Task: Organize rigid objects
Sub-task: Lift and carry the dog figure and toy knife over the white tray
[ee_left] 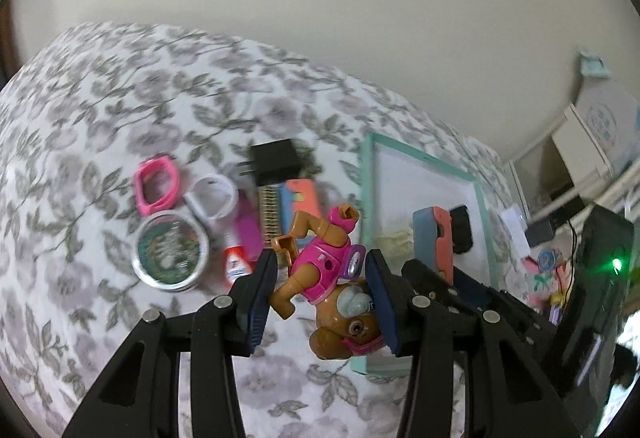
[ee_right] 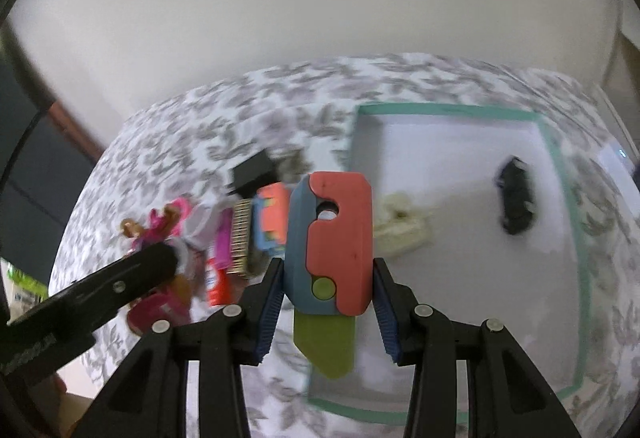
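Observation:
My left gripper [ee_left: 320, 278] is shut on a brown toy pup in a pink suit [ee_left: 324, 262], which hangs upside down above the flowered bedspread [ee_left: 100, 117]. My right gripper [ee_right: 327, 266] is shut on a blue and coral toy knife [ee_right: 340, 234] with its green blade pointing towards the camera. It is held over the near left edge of a white board with a teal border [ee_right: 440, 157]. In the right wrist view the left gripper [ee_right: 160, 262] and the pup [ee_right: 160, 226] show at the left. On the board lie a black object [ee_right: 516, 199] and a cream object [ee_right: 400, 234].
Loose things lie grouped on the bedspread: a pink frame [ee_left: 154, 185], a white ring [ee_left: 212, 195], a round tin [ee_left: 172, 252], a black charger [ee_left: 276, 161], a comb [ee_left: 269, 209], another blue and coral toy [ee_left: 300, 203]. A plain wall stands behind, cluttered shelves [ee_left: 580, 157] at the right.

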`<state>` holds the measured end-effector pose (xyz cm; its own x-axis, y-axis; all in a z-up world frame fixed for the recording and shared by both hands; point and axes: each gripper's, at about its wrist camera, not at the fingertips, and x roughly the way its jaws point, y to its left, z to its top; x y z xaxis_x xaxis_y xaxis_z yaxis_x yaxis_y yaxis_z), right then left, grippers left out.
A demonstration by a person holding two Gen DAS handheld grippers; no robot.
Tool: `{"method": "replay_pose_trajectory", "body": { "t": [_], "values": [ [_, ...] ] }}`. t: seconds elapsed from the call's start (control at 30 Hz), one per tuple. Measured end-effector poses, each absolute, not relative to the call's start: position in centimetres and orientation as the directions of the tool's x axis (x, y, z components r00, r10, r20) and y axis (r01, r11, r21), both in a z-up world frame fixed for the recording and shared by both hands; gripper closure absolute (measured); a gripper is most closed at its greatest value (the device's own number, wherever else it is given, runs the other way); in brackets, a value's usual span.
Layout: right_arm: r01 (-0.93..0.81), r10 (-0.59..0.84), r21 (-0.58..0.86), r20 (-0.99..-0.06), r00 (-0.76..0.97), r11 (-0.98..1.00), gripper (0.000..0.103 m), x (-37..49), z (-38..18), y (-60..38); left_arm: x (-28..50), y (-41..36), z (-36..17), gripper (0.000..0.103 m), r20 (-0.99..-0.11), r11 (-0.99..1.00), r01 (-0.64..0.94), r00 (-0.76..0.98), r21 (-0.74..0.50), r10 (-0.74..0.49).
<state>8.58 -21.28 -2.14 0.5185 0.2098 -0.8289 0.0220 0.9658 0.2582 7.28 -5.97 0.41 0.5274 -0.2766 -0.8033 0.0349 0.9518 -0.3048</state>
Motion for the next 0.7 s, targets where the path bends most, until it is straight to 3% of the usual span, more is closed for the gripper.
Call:
{"method": "replay_pose_trajectory", "body": {
  "t": [0.37, 0.7],
  "values": [
    [0.253, 0.086, 0.235, -0.869, 0.488, 0.938, 0.058, 7.5, -5.1, -30.0, 6.8, -14.0, -2.8, 0.056, -0.846, 0.945, 0.263, 0.442, -0.196, -0.298],
    [0.351, -0.028, 0.149, -0.892, 0.452, 0.925, 0.058, 6.5, -6.6, -33.9, 6.0, -18.1, -5.4, 0.056, -0.881, 0.929, 0.364, 0.415, -0.069, -0.228]
  ]
}}
